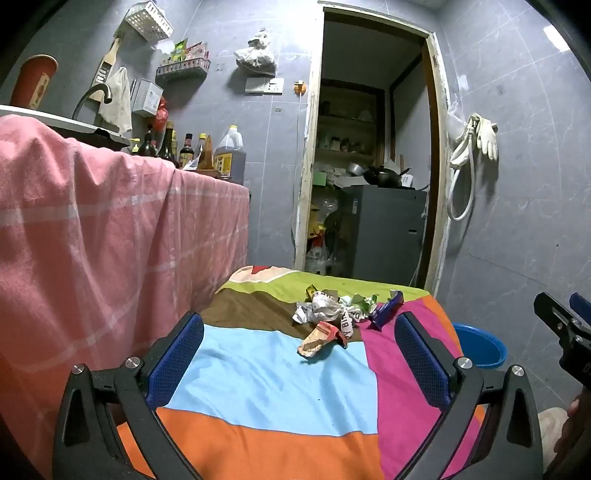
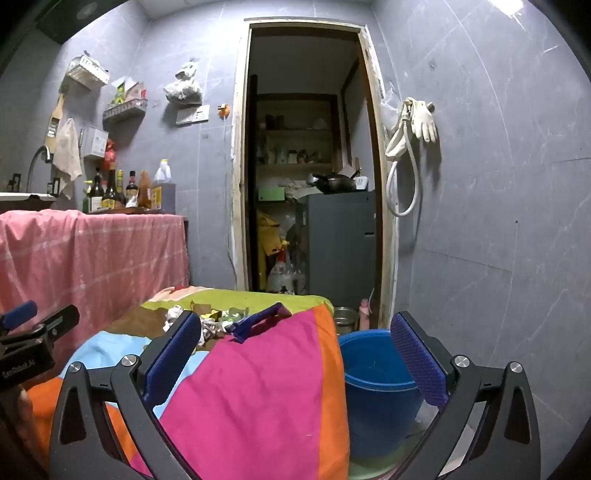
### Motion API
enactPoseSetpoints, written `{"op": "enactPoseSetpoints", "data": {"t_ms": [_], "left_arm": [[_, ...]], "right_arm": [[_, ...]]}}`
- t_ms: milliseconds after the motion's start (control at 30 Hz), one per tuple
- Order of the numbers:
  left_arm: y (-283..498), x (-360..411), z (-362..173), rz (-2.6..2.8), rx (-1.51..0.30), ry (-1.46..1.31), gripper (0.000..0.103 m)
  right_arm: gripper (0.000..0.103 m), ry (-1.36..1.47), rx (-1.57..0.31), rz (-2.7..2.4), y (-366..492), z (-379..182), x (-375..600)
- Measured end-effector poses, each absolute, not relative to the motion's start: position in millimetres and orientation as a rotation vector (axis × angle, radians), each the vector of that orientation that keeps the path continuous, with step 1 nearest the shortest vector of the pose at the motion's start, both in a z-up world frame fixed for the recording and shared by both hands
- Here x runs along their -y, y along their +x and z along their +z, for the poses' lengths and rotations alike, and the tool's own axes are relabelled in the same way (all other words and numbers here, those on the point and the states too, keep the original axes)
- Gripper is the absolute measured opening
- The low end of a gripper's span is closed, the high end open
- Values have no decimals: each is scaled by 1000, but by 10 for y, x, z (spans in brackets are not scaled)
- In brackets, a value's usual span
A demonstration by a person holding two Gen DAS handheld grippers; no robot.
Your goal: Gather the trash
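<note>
Tools: left (image 1: 299, 354), right (image 2: 291, 354) agape | wrappers (image 1: 332, 317) on cloth (image 1: 266, 391)

Dim indoor light falls from an overhead glare patch (image 2: 506, 5) at the top right. Both fisheye views bend straight lines and darken at the corners. The doorway (image 2: 306, 166) interior is shadowed; focus is fairly sharp.
</note>
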State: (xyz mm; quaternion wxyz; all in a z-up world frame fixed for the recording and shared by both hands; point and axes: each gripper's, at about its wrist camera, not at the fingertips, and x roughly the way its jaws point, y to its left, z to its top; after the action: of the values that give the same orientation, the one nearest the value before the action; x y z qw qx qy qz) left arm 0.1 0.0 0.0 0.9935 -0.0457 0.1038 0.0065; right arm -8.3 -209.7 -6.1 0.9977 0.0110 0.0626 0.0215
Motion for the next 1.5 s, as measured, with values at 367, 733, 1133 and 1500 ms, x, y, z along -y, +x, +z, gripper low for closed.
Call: {"op": "enactPoseSetpoints", "data": {"t_ms": [367, 733, 1133, 1500], "left_arm": [[8, -65, -49, 14, -213, -91, 101], [17, -70, -60, 16, -216, -90, 101], [19, -71, -55, 16, -217, -91, 101], [20, -62, -50, 17, -219, -91, 101]], "right_arm": [[103, 22, -127, 43, -79, -72, 2100], [103, 22, -130, 42, -75, -78, 2096], [103, 22, -132, 43, -71, -84, 2087], [103, 21, -133, 43, -76, -91, 2081]]}}
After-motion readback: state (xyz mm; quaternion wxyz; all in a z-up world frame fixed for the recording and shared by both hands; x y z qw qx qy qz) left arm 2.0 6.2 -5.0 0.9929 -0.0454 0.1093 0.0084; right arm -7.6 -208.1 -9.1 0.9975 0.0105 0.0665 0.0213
